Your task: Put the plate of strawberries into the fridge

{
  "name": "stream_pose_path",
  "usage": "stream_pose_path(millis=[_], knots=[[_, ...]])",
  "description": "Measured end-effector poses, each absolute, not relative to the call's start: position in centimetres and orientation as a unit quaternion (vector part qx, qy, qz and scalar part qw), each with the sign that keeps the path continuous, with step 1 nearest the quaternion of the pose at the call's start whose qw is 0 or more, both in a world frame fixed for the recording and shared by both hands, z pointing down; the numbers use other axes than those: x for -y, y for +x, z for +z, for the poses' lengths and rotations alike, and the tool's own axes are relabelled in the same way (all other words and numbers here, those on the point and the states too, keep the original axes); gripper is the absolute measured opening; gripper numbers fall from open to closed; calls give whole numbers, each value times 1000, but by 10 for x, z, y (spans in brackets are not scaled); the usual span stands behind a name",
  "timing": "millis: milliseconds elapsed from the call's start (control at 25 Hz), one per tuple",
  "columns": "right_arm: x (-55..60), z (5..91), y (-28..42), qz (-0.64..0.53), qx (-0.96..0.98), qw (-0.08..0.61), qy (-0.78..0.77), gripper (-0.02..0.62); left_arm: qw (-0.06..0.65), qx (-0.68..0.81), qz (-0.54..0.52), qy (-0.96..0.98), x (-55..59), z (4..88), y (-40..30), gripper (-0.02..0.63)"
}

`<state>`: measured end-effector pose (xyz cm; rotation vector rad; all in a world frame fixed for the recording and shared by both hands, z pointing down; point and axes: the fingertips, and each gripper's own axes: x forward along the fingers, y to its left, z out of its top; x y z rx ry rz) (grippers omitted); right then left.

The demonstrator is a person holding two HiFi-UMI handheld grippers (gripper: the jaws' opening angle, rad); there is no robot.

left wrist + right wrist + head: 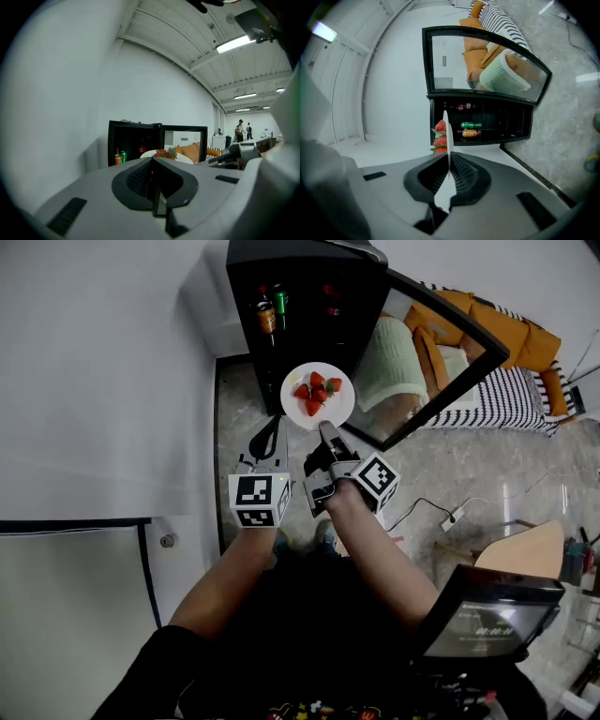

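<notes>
A white plate (pixel 335 409) with several red strawberries (pixel 317 390) hangs in the air just in front of the open black mini fridge (pixel 309 324). My right gripper (pixel 326 429) is shut on the plate's near rim. In the right gripper view the plate (pixel 446 136) stands edge-on between the jaws, the strawberries (pixel 439 136) on its left side, and the fridge (pixel 506 122) lies beyond. My left gripper (pixel 272 430) hangs beside the plate on its left, shut and holding nothing. From the left gripper (pixel 153 162), the plate (pixel 183 158) shows past the jaws.
The fridge's glass door (pixel 441 362) is swung open to the right. Drink cans (pixel 272 310) stand on a fridge shelf. A white wall (pixel 103 381) runs along the left. An orange sofa (pixel 506 329), a floor cable (pixel 441 515) and a monitor (pixel 487 620) lie to the right.
</notes>
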<state>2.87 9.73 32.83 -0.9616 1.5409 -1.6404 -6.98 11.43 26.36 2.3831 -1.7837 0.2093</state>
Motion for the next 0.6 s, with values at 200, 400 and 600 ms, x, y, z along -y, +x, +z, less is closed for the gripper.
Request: stream_pose_path(millis=[200,400,600], knots=[[-89,333,42,-628,-594,339,-371,18,77,591,71,799,-105,268,-53,-9],[-84,341,61,-643,-583,328,-374,18,79,594,75,797,-99,269,-32,-9],[-76,344,73,-657,-585,317,-354,18,78,602,80,791,-92,268,-12,-9]])
